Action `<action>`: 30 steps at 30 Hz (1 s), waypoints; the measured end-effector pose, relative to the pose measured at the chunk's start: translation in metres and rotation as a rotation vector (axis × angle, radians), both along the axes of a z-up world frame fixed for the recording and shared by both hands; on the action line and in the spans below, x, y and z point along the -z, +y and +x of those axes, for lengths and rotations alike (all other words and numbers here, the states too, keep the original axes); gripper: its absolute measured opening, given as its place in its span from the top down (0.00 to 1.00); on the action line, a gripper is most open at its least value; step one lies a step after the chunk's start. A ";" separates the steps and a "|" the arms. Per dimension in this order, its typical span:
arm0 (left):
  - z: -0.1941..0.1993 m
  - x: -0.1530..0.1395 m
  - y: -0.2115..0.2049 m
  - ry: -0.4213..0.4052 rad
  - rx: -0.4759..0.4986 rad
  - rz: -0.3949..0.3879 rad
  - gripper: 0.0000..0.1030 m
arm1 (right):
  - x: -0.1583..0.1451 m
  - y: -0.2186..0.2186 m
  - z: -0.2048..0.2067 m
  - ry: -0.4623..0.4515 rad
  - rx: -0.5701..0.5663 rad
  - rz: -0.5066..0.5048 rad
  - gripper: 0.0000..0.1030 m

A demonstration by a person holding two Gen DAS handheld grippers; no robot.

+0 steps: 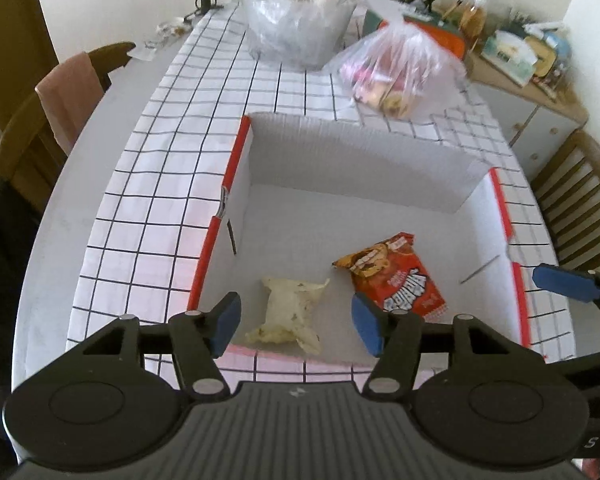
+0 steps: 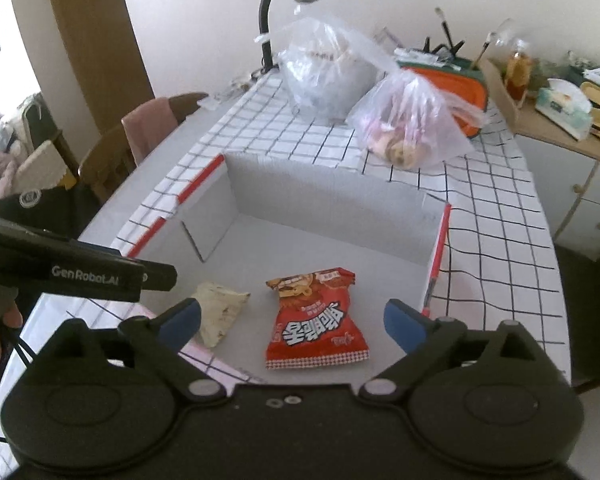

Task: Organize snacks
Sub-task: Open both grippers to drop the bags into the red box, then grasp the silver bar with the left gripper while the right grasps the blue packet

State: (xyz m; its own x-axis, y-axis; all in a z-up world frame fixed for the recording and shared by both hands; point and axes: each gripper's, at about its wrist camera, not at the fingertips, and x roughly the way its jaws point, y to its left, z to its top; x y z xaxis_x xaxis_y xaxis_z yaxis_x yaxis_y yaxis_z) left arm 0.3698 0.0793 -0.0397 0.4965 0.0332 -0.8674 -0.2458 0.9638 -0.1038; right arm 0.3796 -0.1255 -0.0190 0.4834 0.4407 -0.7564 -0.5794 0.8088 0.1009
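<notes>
A white cardboard box (image 1: 380, 184) with red edges sits on a table (image 1: 148, 184) covered in a black-grid white cloth. Inside lie a red snack bag (image 2: 316, 320) and, just beside it, a pale crumpled snack packet (image 1: 290, 314). The left claw (image 1: 296, 320) and right claw (image 2: 292, 316) hang above them, jaws apart, gripping nothing.
</notes>
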 end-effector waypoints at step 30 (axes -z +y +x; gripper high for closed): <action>-0.164 -0.033 0.006 -0.144 0.135 -0.022 0.23 | -0.014 -0.019 -0.174 -0.033 0.094 0.103 0.00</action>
